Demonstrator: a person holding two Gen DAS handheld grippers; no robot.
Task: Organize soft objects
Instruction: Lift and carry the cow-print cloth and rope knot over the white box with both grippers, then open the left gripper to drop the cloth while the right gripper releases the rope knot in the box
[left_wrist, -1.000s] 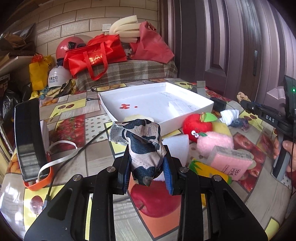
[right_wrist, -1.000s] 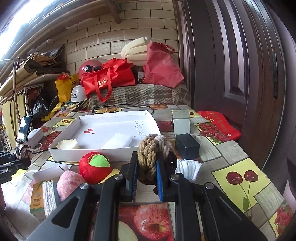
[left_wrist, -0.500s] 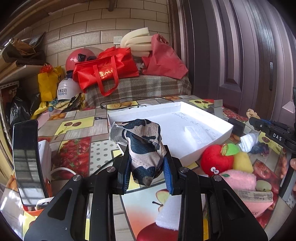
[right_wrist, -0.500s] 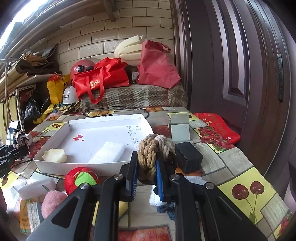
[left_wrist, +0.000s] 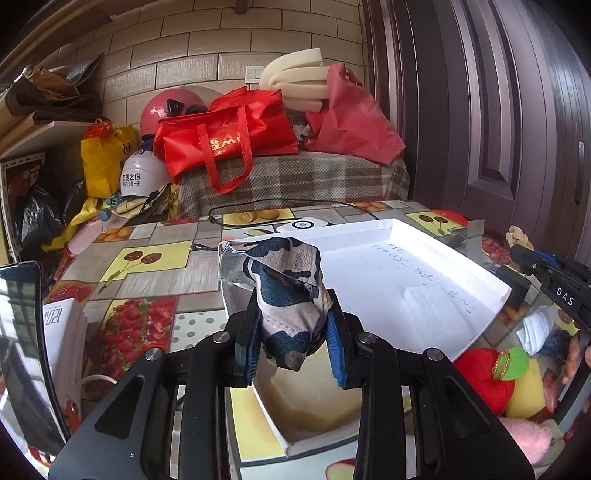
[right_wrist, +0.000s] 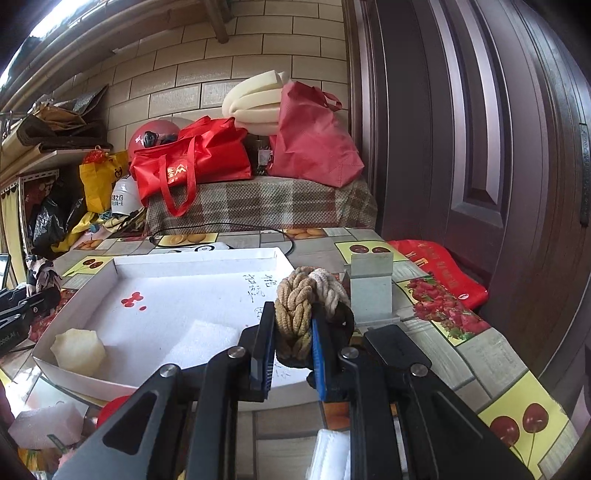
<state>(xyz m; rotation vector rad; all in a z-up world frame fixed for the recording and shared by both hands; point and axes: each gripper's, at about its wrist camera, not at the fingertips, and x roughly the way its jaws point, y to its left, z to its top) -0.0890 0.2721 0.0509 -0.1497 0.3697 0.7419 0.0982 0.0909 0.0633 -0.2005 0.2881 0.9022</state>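
both grippers loaded at white tray

left gripper (left_wrist: 291, 345) clamped on cow-print cloth pouch (left_wrist: 284, 291), held above near left corner of white tray (left_wrist: 491, 280). right gripper (right_wrist: 291, 350) clamped on braided rope knot (right_wrist: 306, 306), held over near right edge of same tray (right_wrist: 74, 373). inside tray: pale foam lump (right_wrist: 78, 350) at near left corner, white foam block (right_wrist: 207, 339) beside it. red apple plush (left_wrist: 487, 376) on table (right_wrist: 491, 354), just outside tray's near edge.

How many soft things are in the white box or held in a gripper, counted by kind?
Foam pieces in the white box: 2 (cream chunk, white block)
Cow-print cloth, in the left gripper: 1
Rope knot, in the right gripper: 1
Total: 4
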